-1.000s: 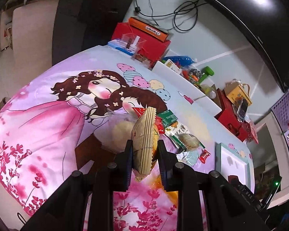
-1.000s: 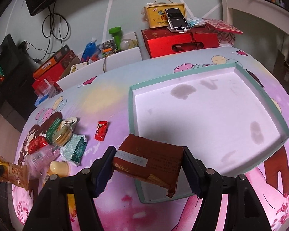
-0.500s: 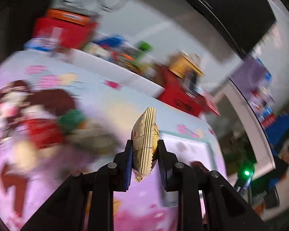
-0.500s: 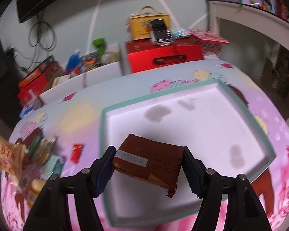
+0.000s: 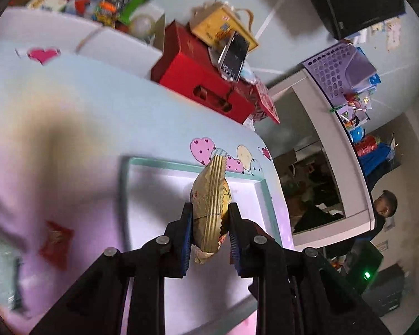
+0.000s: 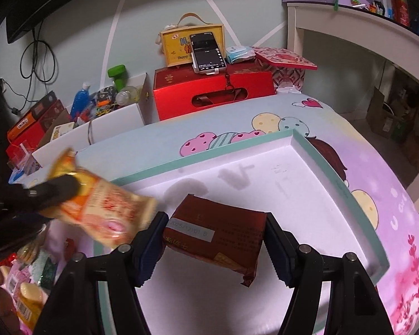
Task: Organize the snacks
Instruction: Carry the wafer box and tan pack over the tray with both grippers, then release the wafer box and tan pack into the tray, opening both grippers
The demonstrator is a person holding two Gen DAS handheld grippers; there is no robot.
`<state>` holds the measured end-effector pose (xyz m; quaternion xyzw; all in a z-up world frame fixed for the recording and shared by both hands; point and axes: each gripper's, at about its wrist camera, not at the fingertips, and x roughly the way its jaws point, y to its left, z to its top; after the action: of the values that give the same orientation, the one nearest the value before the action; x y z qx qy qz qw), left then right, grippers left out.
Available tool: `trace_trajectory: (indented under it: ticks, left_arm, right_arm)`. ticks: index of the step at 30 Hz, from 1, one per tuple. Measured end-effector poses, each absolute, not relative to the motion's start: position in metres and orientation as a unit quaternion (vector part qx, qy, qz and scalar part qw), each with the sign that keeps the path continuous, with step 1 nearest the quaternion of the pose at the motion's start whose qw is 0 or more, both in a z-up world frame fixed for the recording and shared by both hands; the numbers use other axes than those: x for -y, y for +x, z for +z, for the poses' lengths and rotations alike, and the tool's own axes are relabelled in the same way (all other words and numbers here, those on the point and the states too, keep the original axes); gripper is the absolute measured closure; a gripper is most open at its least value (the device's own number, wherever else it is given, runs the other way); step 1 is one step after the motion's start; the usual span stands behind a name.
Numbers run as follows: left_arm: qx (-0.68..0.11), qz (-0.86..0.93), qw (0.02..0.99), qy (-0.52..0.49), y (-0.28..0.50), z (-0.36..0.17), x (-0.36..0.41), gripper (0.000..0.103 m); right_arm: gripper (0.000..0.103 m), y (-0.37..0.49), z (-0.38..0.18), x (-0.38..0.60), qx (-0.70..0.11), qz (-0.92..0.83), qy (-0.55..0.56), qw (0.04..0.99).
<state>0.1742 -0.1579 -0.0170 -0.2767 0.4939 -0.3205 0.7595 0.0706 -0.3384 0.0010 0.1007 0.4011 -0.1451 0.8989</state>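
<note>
The landmark here is the white tray (image 6: pixel 307 150) with the teal rim, lying on a pink and blue cartoon bedsheet (image 6: pixel 382 184).

The left gripper (image 5: pixel 209 220) has its jaws drawn in narrow on a gold snack packet (image 5: pixel 211 195), held edge-on, with the crimped top standing up over the tray's far rim in the left wrist view. In the right wrist view the same packet (image 6: pixel 103 203) shows its orange printed face (blurred) at the tray's near left corner, with the dark gripper finger lying across it.

The right gripper (image 6: pixel 213 234) has its jaws at a middling width, pressed on both ends of a dark red snack packet (image 6: pixel 218 231) with a white date label. That packet hangs over the near part of the tray's white floor.

To the left of the tray, a small red packet (image 5: pixel 56 240) lies on the sheet, and more snacks (image 6: pixel 30 293) sit further that way. Beyond the tray's far rim stands a red box (image 6: pixel 212 92) with a phone (image 6: pixel 208 53) leaning on top.
</note>
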Motion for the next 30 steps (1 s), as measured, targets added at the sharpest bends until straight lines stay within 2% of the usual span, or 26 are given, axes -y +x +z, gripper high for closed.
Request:
trace_trajectory:
  ticks: [9,13,17,21,24,26,28,29,30]
  left_arm:
    - [-0.517,-0.302,0.742,-0.302,0.191,-0.049,0.168,0.078]
    - [-0.525,-0.286,0.752,-0.278,0.189,-0.046,0.165,0.073]
    - [-0.521,-0.273,0.769,-0.249,0.182,-0.035,0.157,0.052]
    - [-0.516,-0.254,0.789,-0.217,0.174,-0.025,0.147,0.034]
    - [-0.497,-0.22,0.82,-0.179,0.166,-0.013,0.133,0.022]
    - [-0.48,-0.188,0.845,-0.146,0.159,-0.004,0.122,0.017]
    - [-0.451,-0.154,0.873,-0.106,0.15,0.007,0.111,0.016]
    - [-0.438,-0.138,0.884,-0.086,0.145,0.012,0.106,0.012]
    - [-0.428,-0.125,0.892,-0.071,0.142,0.015,0.102,0.009]
  right_arm:
    - [0.032,0.074,-0.012,0.359,-0.412,-0.169,0.117,0.887]
    - [0.031,0.073,-0.014,0.363,-0.418,-0.175,0.123,0.883]
    - [0.03,0.073,-0.012,0.362,-0.419,-0.172,0.12,0.884]
    - [0.018,0.073,-0.01,0.36,-0.423,-0.171,0.111,0.883]
    - [0.018,0.073,-0.009,0.358,-0.424,-0.168,0.11,0.883]
    - [0.018,0.073,-0.008,0.356,-0.425,-0.166,0.107,0.883]
    - [0.013,0.073,-0.007,0.353,-0.425,-0.164,0.102,0.885]
    - [0.002,0.073,-0.006,0.351,-0.423,-0.162,0.1,0.886]
    - [0.0,0.072,-0.005,0.349,-0.42,-0.159,0.099,0.888]
